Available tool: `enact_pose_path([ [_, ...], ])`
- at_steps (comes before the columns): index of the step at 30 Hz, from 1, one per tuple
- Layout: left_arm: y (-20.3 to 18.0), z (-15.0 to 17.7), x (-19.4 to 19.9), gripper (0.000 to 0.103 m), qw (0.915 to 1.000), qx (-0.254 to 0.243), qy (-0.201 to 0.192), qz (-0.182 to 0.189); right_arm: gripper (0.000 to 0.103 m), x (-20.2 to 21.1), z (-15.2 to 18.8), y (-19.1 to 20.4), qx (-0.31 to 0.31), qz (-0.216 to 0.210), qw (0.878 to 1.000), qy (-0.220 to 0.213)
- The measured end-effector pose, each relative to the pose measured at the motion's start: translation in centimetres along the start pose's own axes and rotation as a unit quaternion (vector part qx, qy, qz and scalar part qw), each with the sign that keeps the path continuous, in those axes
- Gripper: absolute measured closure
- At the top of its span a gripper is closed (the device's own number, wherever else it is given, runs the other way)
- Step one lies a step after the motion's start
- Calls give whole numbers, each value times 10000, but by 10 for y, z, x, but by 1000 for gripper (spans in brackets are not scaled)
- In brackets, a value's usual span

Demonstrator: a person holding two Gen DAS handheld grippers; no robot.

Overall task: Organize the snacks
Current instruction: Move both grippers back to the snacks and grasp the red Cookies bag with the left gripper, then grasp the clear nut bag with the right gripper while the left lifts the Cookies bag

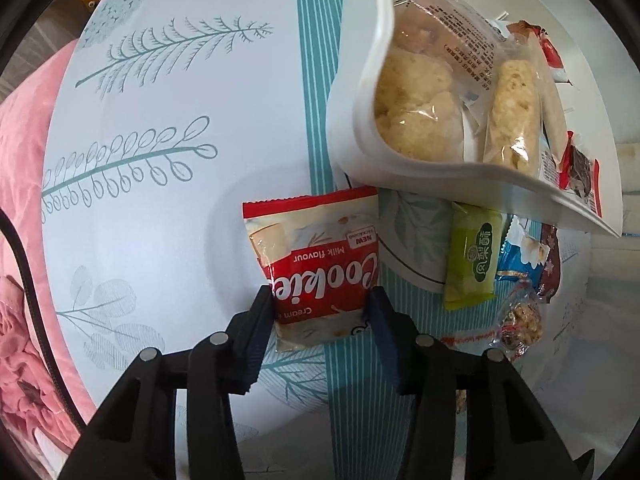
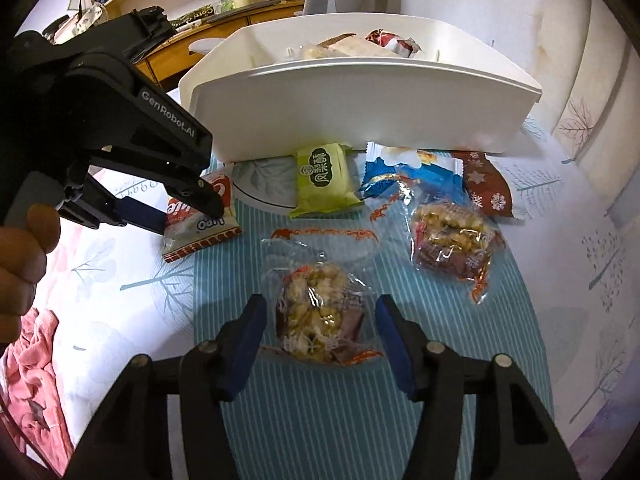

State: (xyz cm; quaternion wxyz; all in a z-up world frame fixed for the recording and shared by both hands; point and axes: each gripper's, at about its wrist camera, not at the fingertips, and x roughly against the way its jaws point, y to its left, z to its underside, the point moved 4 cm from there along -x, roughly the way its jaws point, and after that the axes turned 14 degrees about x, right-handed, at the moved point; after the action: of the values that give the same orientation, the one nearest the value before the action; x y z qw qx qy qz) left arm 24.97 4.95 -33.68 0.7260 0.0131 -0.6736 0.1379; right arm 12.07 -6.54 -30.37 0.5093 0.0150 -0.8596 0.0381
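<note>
Left gripper [image 1: 322,308] pinches the red cookie packet [image 1: 316,264] by its 2 side edges, packet flat on the bedsheet [image 1: 160,92], probably set to lift it into the white bin [image 1: 360,92] just beyond. Right gripper [image 2: 320,326] hangs wide open around the clear nut-brittle packet [image 2: 320,320], pads apart from the wrapper, holding nothing. Green pastry packet [image 2: 324,180] waits by the bin wall. The bin's far contents are mostly hidden behind its rim.

The cookie packet [image 2: 200,220] is being partly covered by the left gripper [image 2: 188,210] (right wrist view). The white bin [image 1: 360,120] is being cut off by the frame's top edge, its red-wrapped snacks [image 1: 576,172] being overlapped.
</note>
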Motion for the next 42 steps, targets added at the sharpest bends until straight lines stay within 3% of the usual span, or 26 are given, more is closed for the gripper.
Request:
enact_pose_path([
  [9, 25, 9, 12, 61, 9994, 203, 181, -223, 55, 3, 0, 4, 162, -248, 9991, 317],
  [16, 40, 11, 35, 62, 9987, 462, 109, -202, 55, 14, -4, 11, 336, -587, 9971, 352],
  [31, 61, 19, 117, 62, 9974, 724, -47, -20, 55, 65, -72, 14, 984, -1099, 9882, -418],
  [42, 18, 8, 177, 62, 9973, 391, -416, 472, 55, 94, -128, -8, 1273, -1262, 9785, -1015],
])
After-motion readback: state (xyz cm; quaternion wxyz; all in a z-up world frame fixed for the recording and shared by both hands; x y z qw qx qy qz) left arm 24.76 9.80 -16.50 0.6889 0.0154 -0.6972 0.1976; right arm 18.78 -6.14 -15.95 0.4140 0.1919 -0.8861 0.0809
